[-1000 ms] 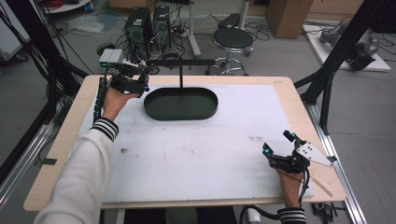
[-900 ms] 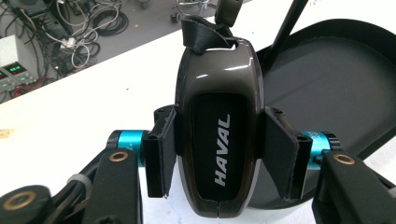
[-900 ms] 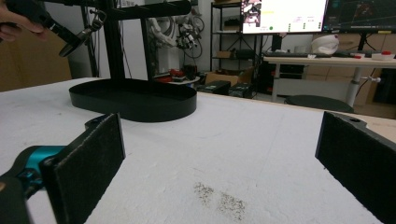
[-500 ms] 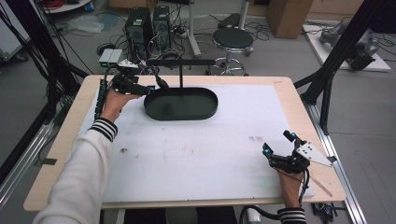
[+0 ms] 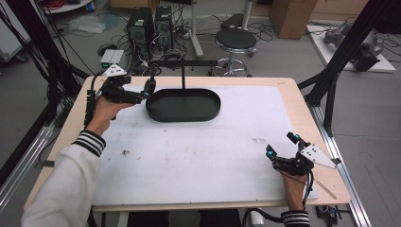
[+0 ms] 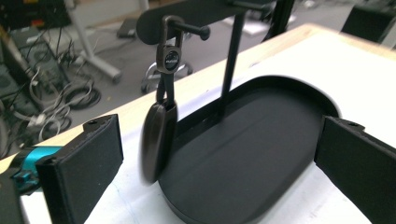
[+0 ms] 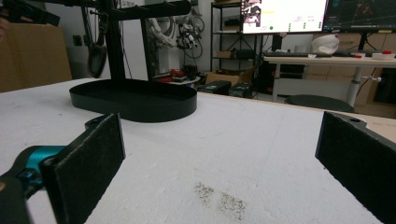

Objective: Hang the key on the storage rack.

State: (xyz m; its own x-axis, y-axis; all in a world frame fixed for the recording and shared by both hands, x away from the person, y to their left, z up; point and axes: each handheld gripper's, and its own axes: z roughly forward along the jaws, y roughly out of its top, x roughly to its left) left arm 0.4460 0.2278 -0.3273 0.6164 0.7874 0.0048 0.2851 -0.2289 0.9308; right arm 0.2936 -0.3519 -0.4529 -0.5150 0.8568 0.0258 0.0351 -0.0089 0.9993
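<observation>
High view: looking forward and down from above the person's side, taking in the whole tabletop (image 5: 198,156). Left gripper view: riding close, facing between its fingers (image 6: 84,158) at the black stand (image 6: 243,154) just beyond them. Right gripper view: sitting low, looking across the tabletop at the same stand, well beyond its fingers (image 7: 88,158). All three are sharing that stand.

Even indoor light, soft shadows, slight blur (hanging piece)
</observation>
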